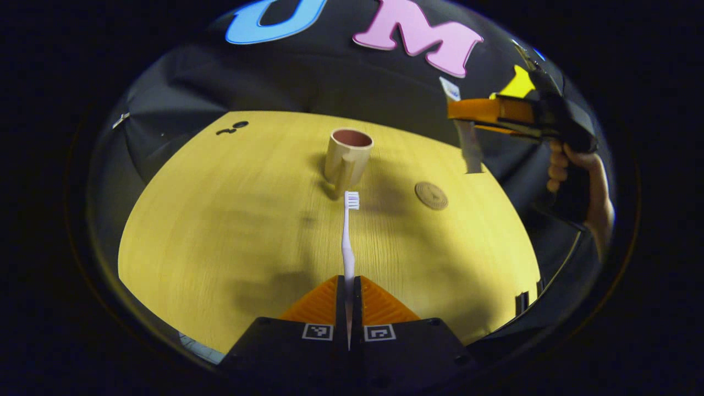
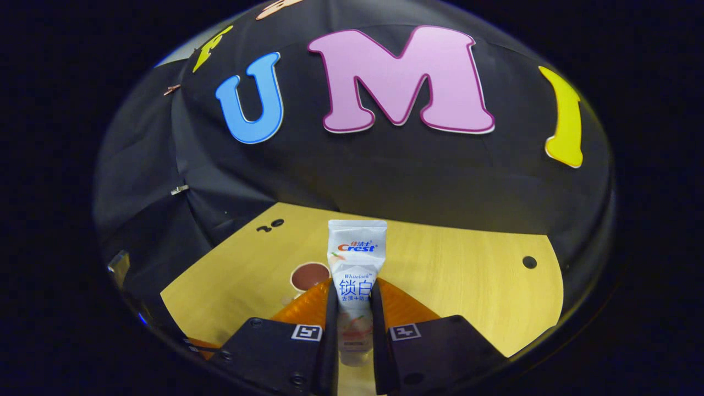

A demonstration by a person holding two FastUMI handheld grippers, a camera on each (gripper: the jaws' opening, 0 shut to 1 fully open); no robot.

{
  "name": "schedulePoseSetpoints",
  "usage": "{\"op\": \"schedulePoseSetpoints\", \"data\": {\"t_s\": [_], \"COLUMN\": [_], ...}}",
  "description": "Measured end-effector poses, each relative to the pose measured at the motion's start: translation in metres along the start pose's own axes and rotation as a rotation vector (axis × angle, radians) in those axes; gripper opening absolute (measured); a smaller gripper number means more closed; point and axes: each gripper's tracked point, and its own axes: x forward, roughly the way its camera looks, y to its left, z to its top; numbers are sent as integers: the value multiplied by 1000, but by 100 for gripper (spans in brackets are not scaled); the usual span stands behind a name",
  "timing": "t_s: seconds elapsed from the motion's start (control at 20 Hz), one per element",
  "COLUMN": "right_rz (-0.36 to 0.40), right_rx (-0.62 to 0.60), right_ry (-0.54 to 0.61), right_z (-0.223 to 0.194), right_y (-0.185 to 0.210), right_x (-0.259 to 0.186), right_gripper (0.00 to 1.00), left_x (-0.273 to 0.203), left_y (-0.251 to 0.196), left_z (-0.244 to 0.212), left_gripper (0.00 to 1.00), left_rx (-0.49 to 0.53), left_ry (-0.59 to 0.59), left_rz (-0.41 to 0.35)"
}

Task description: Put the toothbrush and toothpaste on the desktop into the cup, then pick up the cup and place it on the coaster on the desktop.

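Observation:
My left gripper (image 1: 348, 286) is shut on a white toothbrush (image 1: 348, 236), which points forward above the wooden desktop (image 1: 220, 220) with its bristles toward a beige cup (image 1: 348, 157). The cup stands upright with its mouth open. A round brown coaster (image 1: 431, 195) lies to its right. At the upper right of the left gripper view, a hand (image 1: 577, 176) holds the right gripper (image 1: 467, 115) in the air with the toothpaste tube (image 1: 468, 146) hanging from it. In the right gripper view, my right gripper (image 2: 353, 308) is shut on the white toothpaste tube (image 2: 356, 264), and the cup (image 2: 309, 276) shows just left of it, below.
Small dark holes (image 1: 234, 127) mark the desktop's far left corner, and another hole (image 2: 529, 262) sits near its right side. The black cloth wall (image 2: 385, 181) closes off the back of the desktop.

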Motion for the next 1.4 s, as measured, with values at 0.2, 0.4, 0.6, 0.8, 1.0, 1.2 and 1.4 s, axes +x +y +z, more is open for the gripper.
{"op": "schedulePoseSetpoints", "data": {"t_s": [0.2,0.4,0.6,0.8,1.0,1.2,1.4], "right_rz": [41,42,33,40,44,58,101], "right_rx": [-19,12,38,58,-7,-18,-4], "right_ry": [-114,-193,-221,-165,-191,-132,-50], "right_z": [24,43,45,18,9,-19,-50], "right_y": [30,43,46,48,55,62,67], "right_x": [33,66,97,127,145,156,149], "right_gripper": [29,29,29,24,24,27,51], "left_x": [-32,-50,-60,-63,-65,-60,-53], "left_y": [0,-8,-5,-6,-1,-1,-12], "left_z": [29,44,60,73,76,75,73], "left_gripper": [6,6,6,6,6,6,6], "left_rx": [-55,-117,-214,-257,-254,-190,-148], "left_ry": [-104,-174,-239,-321,-373,-365,-357], "left_rz": [-16,-61,-86,-124,-120,-101,-116]}}
